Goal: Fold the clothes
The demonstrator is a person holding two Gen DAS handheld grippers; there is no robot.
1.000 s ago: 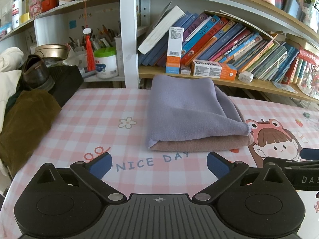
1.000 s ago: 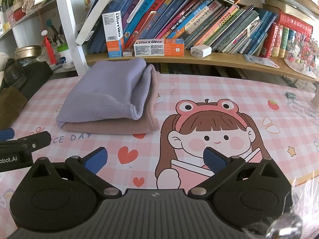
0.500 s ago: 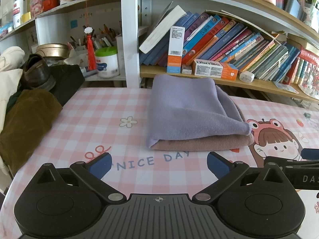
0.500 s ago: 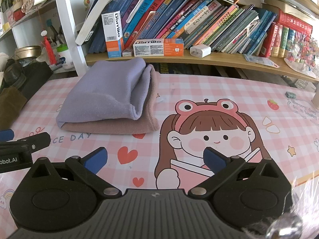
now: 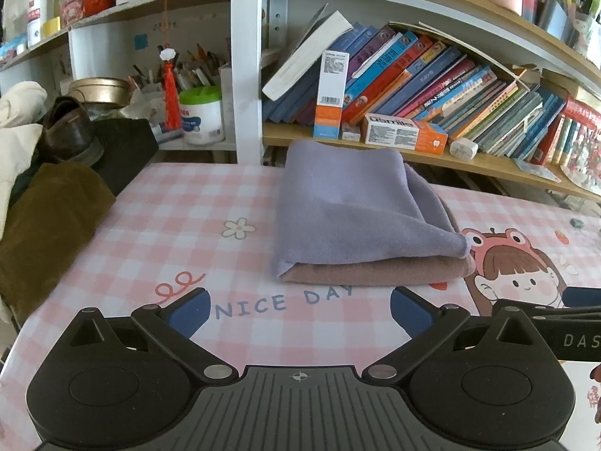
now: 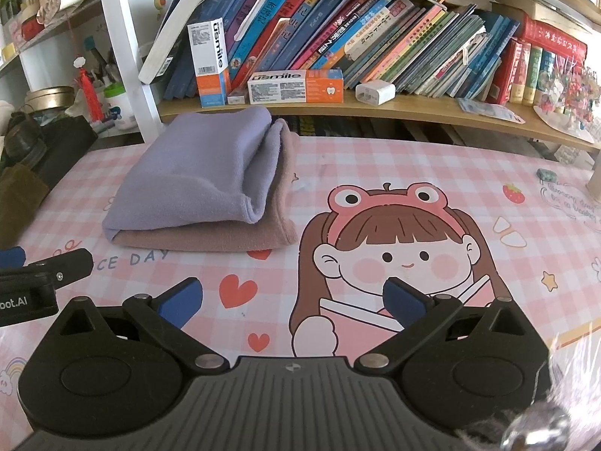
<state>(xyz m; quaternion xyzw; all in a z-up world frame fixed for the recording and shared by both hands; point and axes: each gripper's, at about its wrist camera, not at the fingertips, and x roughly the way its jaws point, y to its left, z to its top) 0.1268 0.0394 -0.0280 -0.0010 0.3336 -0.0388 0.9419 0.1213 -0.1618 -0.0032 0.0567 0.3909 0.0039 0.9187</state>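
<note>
"nice day" on tablecloth [image 5: 259, 306]; "usmile" on toothpaste boxes [image 6: 295, 84].

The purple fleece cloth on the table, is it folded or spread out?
Folded: the purple fleece cloth lies doubled over atop a folded brown cloth.

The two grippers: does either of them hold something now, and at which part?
Nothing is held. The left gripper and the right gripper are both open and empty, short of the folded purple cloth lying on the brown cloth.
</note>
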